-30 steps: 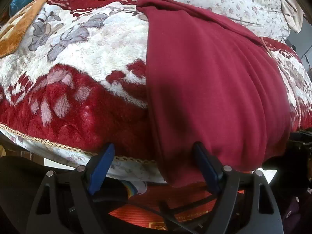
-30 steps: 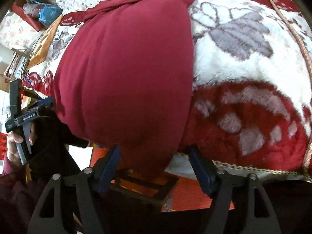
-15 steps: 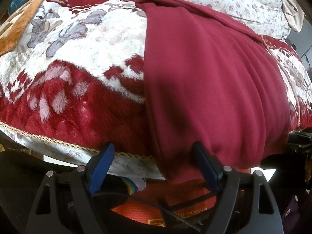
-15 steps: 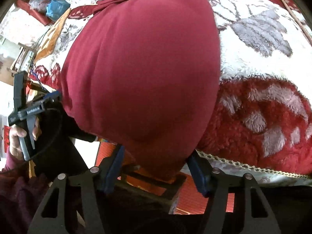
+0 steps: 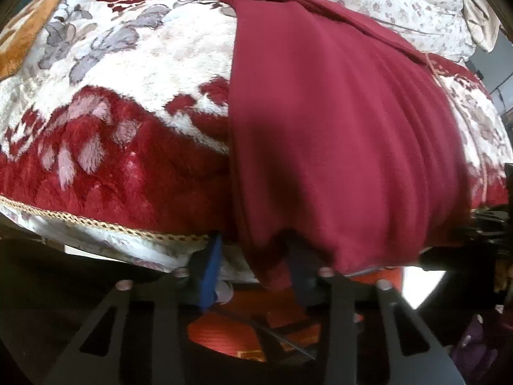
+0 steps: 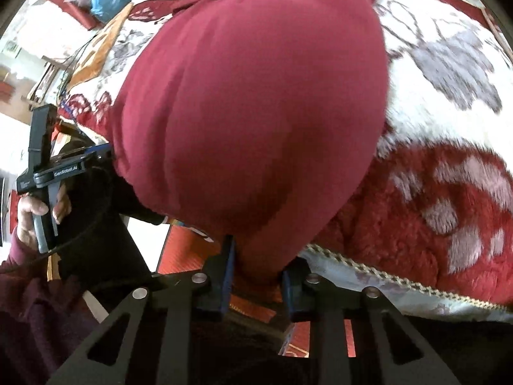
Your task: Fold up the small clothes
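Garment (image 5: 336, 134) lies on blanket (image 5: 121, 102), overhanging its near edge.

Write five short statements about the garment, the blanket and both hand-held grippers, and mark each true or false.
1. The garment is dark red. True.
2. It lies on a plain blue sheet. False: it lies on a plush red and white floral blanket.
3. The left hand-held gripper pinches the garment's near hem. True: its fingers have closed in on the hem's left corner.
4. The right hand-held gripper hangs open, away from the cloth. False: it grips the hem's other corner.
5. The garment hangs in the air, off the bed. False: it is spread over the blanket, only its near edge past the trimmed border.
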